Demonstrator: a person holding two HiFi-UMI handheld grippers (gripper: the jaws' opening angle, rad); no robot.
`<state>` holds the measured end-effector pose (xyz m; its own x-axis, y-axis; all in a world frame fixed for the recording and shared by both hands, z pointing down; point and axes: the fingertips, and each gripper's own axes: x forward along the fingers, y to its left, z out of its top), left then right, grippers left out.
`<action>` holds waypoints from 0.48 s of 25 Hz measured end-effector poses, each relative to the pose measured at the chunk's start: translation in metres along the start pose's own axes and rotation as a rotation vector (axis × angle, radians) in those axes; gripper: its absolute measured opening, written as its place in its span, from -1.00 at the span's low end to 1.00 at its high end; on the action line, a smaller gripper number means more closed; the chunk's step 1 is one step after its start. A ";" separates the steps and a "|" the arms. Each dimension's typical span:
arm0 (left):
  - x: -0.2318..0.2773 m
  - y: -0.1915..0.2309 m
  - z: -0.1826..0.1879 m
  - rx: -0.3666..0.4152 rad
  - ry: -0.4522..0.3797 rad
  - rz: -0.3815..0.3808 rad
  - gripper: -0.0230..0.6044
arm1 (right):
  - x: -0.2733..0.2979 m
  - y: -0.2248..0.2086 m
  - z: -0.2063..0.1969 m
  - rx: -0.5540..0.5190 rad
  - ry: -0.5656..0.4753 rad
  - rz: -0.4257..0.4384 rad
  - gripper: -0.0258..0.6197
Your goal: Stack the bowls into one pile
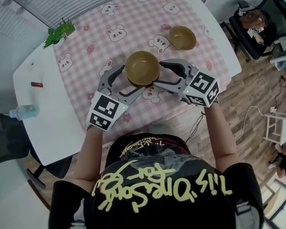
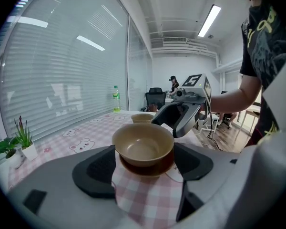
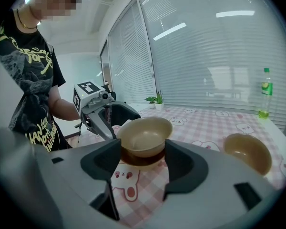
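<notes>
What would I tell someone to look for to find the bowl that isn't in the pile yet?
Find the pink checked tablecloth with cartoon bunnies. Toward its far right side, seen from the person, stands the lone tan bowl. The other tan bowl sits on a darker bowl nearer the person; this one rests directly on the cloth.

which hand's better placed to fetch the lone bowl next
Probably right: the right tool is nearer the lone bowl; the left tool sits across the stacked bowls from it.
</notes>
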<state>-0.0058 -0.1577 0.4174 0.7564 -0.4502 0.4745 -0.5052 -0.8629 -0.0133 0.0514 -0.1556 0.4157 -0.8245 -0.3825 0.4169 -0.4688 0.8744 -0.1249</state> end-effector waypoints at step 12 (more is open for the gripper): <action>0.004 -0.007 -0.012 -0.002 0.045 -0.009 0.30 | 0.002 0.003 -0.016 0.021 0.036 0.008 -0.04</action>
<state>-0.0040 -0.1506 0.4304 0.7415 -0.4314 0.5139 -0.4992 -0.8665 -0.0071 0.0538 -0.1485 0.4307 -0.8164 -0.3642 0.4481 -0.4693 0.8707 -0.1474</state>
